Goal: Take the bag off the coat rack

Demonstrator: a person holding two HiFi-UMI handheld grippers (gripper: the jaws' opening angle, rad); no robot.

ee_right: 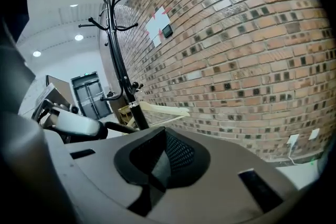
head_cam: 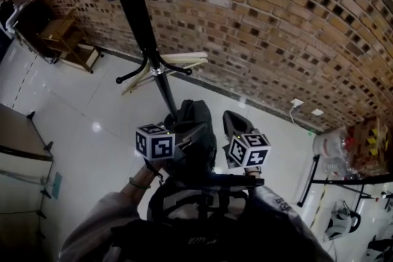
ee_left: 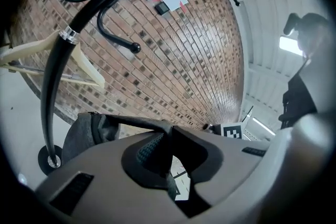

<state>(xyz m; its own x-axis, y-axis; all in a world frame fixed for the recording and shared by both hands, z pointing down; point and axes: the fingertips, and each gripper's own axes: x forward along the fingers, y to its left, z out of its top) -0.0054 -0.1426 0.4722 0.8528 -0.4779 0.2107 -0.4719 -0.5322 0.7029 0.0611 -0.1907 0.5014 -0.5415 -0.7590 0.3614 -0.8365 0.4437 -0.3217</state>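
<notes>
A dark grey bag hangs low in front of the black coat rack, close to its pole; whether they touch I cannot tell. My left gripper is shut on the bag's black strap, and the bag's grey body sags to the left of the jaws. In the left gripper view the coat rack curves overhead. My right gripper is just right of the bag, jaws shut with nothing between them. The coat rack stands to its left.
A pale wooden hanger hangs on a lower hook. A brick wall runs behind. A wooden stool stands far left, a table at the left edge, plastic bottles at the right, and a wall socket low on the wall.
</notes>
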